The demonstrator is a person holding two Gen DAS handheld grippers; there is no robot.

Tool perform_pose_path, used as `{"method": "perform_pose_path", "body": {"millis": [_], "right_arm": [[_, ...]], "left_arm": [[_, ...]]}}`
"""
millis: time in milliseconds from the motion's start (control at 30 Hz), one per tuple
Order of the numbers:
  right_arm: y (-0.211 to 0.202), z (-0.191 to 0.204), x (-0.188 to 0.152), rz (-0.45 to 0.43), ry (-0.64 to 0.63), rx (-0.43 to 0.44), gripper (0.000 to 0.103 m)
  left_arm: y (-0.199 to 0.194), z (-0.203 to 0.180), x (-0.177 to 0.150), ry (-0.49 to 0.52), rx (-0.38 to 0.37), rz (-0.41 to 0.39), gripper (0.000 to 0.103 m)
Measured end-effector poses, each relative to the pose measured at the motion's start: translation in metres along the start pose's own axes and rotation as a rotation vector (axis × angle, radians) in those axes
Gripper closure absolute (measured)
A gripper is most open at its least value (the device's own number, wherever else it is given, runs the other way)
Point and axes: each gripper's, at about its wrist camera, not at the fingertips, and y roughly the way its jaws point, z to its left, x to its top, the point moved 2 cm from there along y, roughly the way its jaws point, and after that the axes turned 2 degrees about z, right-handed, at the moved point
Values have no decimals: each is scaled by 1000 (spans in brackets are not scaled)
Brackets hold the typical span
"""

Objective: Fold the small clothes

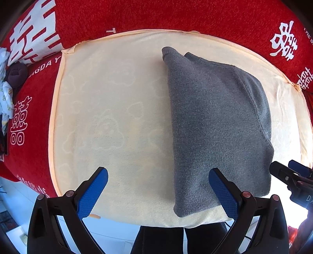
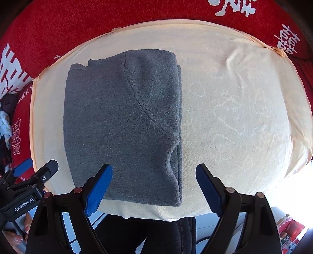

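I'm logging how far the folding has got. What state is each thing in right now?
grey garment: folded into a compact stack, lying flat on the towel, not held.
cream towel: spread out over the red blanket, slightly wrinkled at the far right.
red blanket: laid out under the towel.
left gripper: open, fingers empty, above the garment's near edge.
right gripper: open, fingers empty, above the garment's near edge.

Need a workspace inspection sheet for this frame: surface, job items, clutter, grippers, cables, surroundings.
Surface: cream towel spread over red blanket.
Job's things: grey garment folded, lying flat on the towel.
Clutter: small clothes pile at the far left edge.
Grippers: left gripper open, empty; right gripper open, empty, above the garment's near edge.
Cables: nothing seen.
Surroundings: person's dark trousers, pale floor below.
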Motion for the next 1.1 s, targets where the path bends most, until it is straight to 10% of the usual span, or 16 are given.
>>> {"method": "perform_pose_path", "body": {"millis": [1100], "right_arm": [[19,-13,7,35,1,10,14]], "left_arm": [[9,-22,5,29,28,-26,0]]}}
